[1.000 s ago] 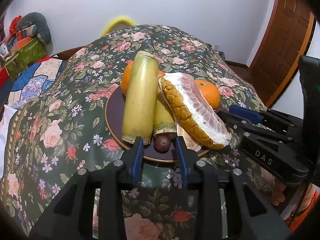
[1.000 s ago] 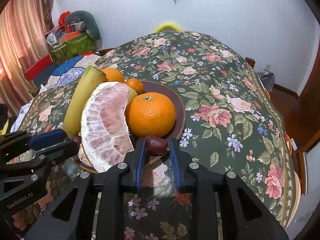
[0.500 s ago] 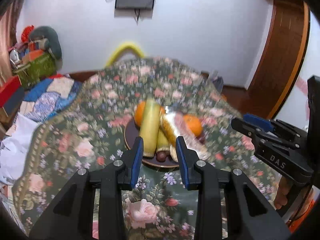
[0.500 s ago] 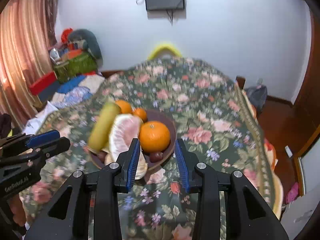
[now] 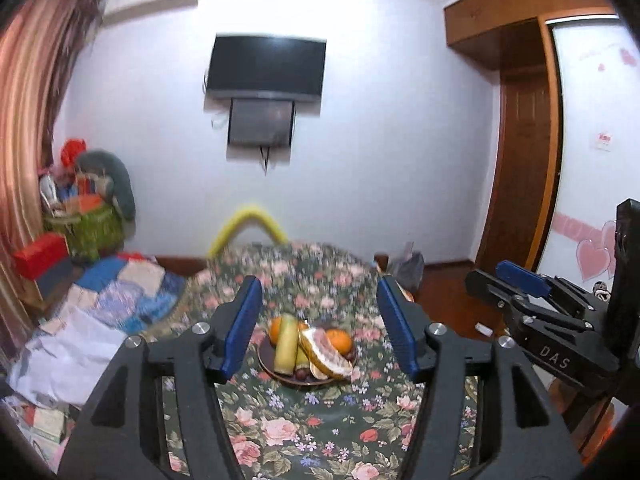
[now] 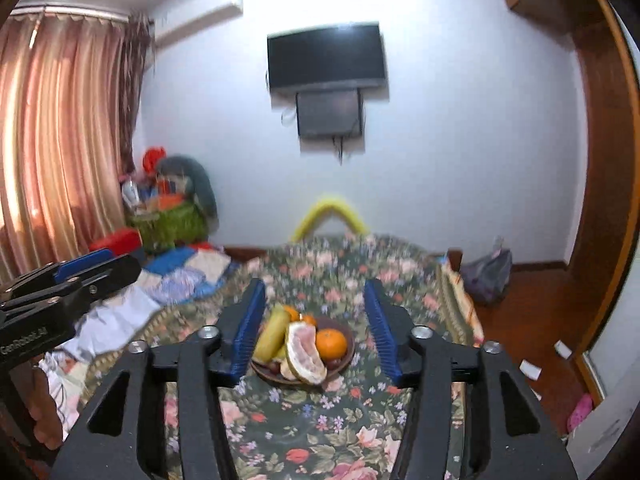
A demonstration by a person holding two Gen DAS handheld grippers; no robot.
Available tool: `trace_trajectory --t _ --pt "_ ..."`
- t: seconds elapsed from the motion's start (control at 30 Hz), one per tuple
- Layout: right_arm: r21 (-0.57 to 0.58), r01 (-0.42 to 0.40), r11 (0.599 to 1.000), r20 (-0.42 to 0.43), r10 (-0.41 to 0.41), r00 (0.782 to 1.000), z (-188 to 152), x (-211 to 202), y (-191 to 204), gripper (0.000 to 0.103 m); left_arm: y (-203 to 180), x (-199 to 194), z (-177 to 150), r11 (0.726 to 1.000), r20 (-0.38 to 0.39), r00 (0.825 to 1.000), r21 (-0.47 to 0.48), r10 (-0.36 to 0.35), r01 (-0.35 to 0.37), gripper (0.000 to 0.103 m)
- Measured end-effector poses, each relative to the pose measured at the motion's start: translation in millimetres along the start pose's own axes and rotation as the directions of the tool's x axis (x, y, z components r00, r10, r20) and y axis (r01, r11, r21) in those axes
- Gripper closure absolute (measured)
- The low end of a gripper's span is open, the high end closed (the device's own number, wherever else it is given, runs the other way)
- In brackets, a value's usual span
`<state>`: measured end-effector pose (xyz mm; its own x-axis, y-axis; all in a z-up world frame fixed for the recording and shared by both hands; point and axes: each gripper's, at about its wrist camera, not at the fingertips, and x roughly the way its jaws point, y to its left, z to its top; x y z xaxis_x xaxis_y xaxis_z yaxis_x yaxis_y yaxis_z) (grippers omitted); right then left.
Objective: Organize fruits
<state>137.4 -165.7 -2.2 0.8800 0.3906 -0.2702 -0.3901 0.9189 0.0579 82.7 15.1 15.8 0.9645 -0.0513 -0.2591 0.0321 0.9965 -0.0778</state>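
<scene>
Curtain full-width only in right wrist view.

Home bedroom (wall television, curtains).

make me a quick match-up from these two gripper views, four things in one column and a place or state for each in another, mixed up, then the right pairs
Things:
1. pomelo piece
2. big orange
3. TV
4. left gripper

Places or states:
A. mounted on the white wall
B. open, nothing between its fingers
C. peeled, at the front of the plate
D. whole, at the plate's right side

Pairs: 1-C, 2-D, 3-A, 4-B
</scene>
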Motion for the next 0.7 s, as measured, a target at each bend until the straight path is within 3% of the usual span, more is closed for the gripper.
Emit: trace_trajectory --t 0.07,0.43,0.7 --pt "0.002 0.007 1.000 0.035 -0.007 0.999 4.0 -15.4 3.3 0.049 -4.4 -19.1 2.4 1.000 0.036 0.999 0.014 0.003 -0.004 0.032" --pt "0.006 0.094 0.996 0.147 -0.094 0.985 -0.5 -51.1 17.2 0.001 -8.9 -52.7 -1.9 0.999 0.098 0.995 0.036 0.026 -0.030 0.004" --pt "-0.001 0.124 0.992 0.169 -0.122 0.978 -4.0 -62.6 20.5 0.000 -13.2 -60.4 -7.0 0.998 0.109 0.993 0.045 0.034 -0.039 0.000"
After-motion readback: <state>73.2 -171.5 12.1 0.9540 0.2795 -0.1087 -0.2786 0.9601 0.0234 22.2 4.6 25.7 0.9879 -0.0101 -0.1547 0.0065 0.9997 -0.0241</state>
